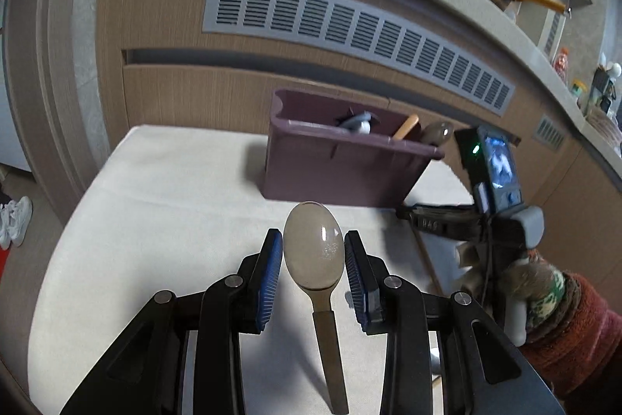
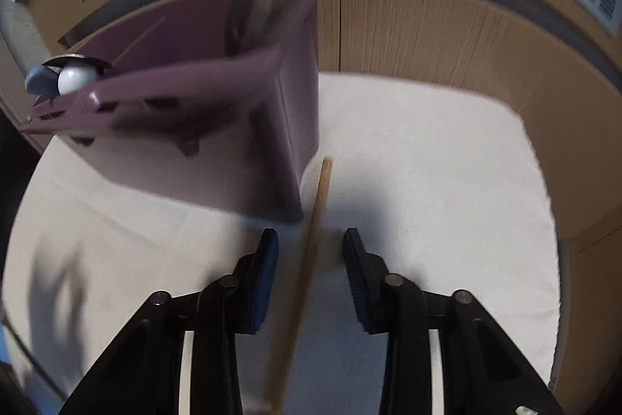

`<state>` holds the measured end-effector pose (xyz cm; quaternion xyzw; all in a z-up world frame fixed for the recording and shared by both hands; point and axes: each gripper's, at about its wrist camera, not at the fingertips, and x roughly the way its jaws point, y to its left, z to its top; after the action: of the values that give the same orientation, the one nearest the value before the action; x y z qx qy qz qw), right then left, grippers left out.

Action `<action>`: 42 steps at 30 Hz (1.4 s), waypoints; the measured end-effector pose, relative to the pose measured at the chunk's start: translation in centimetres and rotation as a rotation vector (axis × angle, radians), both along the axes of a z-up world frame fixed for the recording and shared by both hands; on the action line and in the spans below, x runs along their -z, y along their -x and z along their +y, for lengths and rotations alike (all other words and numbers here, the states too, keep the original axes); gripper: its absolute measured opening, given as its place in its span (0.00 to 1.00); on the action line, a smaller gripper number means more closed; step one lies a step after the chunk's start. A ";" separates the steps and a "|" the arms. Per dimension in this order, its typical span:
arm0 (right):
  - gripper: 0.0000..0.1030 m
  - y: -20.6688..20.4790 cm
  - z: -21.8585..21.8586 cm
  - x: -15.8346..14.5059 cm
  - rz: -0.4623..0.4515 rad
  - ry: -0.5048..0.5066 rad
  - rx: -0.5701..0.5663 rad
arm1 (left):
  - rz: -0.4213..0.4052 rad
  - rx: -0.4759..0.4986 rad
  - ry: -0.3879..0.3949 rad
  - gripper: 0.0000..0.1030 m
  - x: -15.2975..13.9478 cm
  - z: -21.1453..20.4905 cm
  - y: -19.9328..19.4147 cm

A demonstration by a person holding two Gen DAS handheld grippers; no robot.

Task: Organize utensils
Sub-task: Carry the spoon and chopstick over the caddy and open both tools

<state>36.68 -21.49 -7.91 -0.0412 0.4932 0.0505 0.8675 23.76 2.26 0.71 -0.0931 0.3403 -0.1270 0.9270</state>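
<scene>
Several utensils already stand in my purple caddy (image 1: 342,162) on the white tabletop (image 1: 155,201), while my left gripper (image 1: 313,251), jaws gripping a translucent spoon (image 1: 313,247), and right gripper (image 2: 311,251), jaws apart around a wooden chopstick (image 2: 317,216), bring more

Ahead of the left claw (image 1: 313,253): bare white counter (image 1: 163,189), then the purple bin (image 1: 342,170) blocks the straight line. Bin stands near the wooden cabinet front (image 1: 186,92), little room behind. Left of the claw, open cloth out to the edge. Right of it, the right claw (image 1: 486,220) and its hand crowd the lane. From the right claw (image 2: 311,247), bin corner close ahead-left, thin wooden stick (image 2: 315,220) between its pads; ahead-right is clear counter up to the cabinet.
</scene>
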 end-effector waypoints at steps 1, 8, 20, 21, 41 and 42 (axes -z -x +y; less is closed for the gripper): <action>0.08 0.3 0.3 -0.1 0.002 0.017 -0.024 | -0.005 -0.001 0.002 0.33 0.2 -0.2 -0.3; 0.06 5.6 -2.8 -4.2 -0.067 -0.140 -0.015 | -0.045 -0.003 0.020 0.33 -1.0 -0.3 0.5; 0.06 11.4 -3.4 -12.2 -0.302 -0.208 -0.063 | -0.153 0.015 -0.045 0.32 -5.0 -2.3 2.2; 0.06 11.0 -3.5 -12.6 -0.315 -0.205 -0.062 | -0.158 0.015 -0.049 0.32 -5.3 -2.4 2.2; 0.06 4.0 -0.8 -25.1 -0.799 -0.323 -0.003 | -0.452 -0.027 -0.083 0.32 -16.5 -1.5 -7.7; 0.06 3.4 -0.7 -24.7 -0.805 -0.318 0.006 | -0.439 -0.028 -0.077 0.32 -15.9 -1.4 -8.9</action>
<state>33.25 -22.15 16.74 0.0781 0.1016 0.1035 0.9863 32.65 0.82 16.57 -0.0323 0.1336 -0.1180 0.9835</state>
